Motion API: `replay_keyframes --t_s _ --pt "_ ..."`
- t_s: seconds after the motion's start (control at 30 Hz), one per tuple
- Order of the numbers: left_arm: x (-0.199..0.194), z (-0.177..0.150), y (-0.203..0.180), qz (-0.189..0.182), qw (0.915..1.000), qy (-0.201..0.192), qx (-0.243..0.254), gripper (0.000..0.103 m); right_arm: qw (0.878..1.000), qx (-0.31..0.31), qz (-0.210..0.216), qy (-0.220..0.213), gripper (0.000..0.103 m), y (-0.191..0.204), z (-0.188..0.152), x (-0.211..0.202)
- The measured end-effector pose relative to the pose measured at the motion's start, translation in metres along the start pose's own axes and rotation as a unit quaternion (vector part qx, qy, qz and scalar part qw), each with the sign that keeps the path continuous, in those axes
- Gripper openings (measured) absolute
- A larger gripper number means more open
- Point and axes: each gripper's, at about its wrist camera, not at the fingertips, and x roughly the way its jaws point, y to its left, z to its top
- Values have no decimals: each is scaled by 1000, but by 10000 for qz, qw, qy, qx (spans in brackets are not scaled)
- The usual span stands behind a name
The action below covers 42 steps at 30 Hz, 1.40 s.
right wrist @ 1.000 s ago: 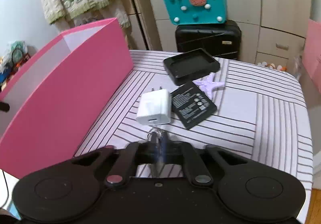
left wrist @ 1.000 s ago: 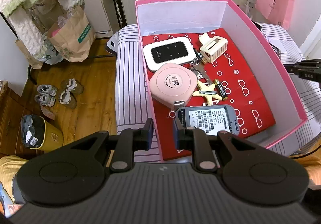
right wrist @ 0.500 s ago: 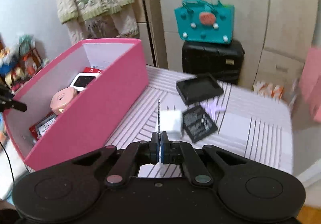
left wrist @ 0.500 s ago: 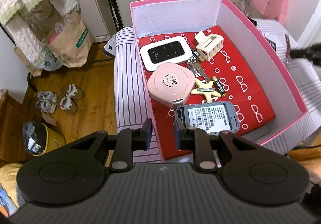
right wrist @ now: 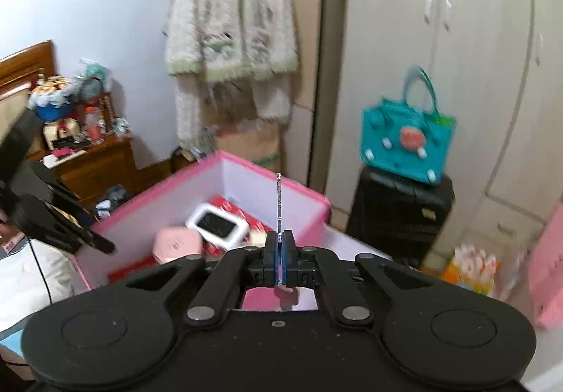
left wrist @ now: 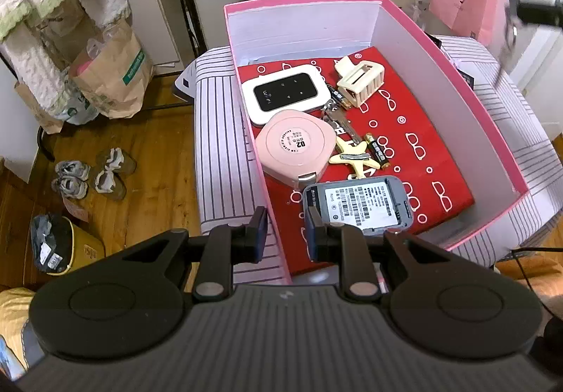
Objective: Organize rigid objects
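I'm holding left hand-held gripper point(left wrist: 283, 233) astride near wall of box point(left wrist: 492, 132), one pad each side of wall, narrow gap between pads, not visibly pressing on it. Just ahead inside box: grey device point(left wrist: 359, 204), pink tape measure point(left wrist: 295, 147), wifi router point(left wrist: 286, 93), cream clip point(left wrist: 360, 82) beyond.

I'm keeping right hand-held gripper point(right wrist: 279, 258) clenched on thin flat metal piece point(right wrist: 279, 197), seen edge-on, sticking up from pads, box point(right wrist: 246, 181) ahead and below.

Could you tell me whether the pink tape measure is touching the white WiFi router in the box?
Touching: the left wrist view shows the tape measure overlapping the router's near edge, no gap between them.
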Motion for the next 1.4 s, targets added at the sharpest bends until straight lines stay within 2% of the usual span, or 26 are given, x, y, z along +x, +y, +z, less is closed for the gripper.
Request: replay_keyframes --t_s 0.13,0.27,0.47,0.6,0.7,0.8,0.93,1.07,1.17,1.23,1.3,1.4 --pt "0 -2 0 -17 10000 -42 12 20 9988 -54 453 -169 4 15 13 3" --pt "0 -2 2 -60 10000 -46 -59 20 9954 126 951 -28 4 22 3 30" --pt "-1 -1 3 -59 10000 -29 -71 20 9933 5 1060 468 4 28 -14 79" --pt "-1 -1 4 -45 9999 -42 -92 20 9948 -153 787 626 4 23 -22 95" --pt "-1 0 6 -70 9999 -17 -141 20 9952 -32 680 703 4 17 -23 98" --pt "0 1 6 -77 9998 15 -172 20 9962 179 671 534 9 6 -23 86" --pt "1 1 3 -10 9999 7 -172 20 9949 533 790 330 9 -10 -23 69" --pt "1 0 3 -11 9997 -15 -249 20 9952 737 616 179 9 -27 -32 48" --pt "0 -1 4 -27 9995 -21 -318 20 9947 958 326 194 17 -44 -44 40" --pt "0 -1 4 -4 9994 -23 -334 20 9929 1157 29 276 27 -57 -57 38" --pt "0 0 2 18 9994 -18 -331 20 9905 1292 -261 388 29 -69 -70 37" --pt "0 0 2 36 9993 -11 -361 20 9872 1413 -498 543 40 -81 -90 39"
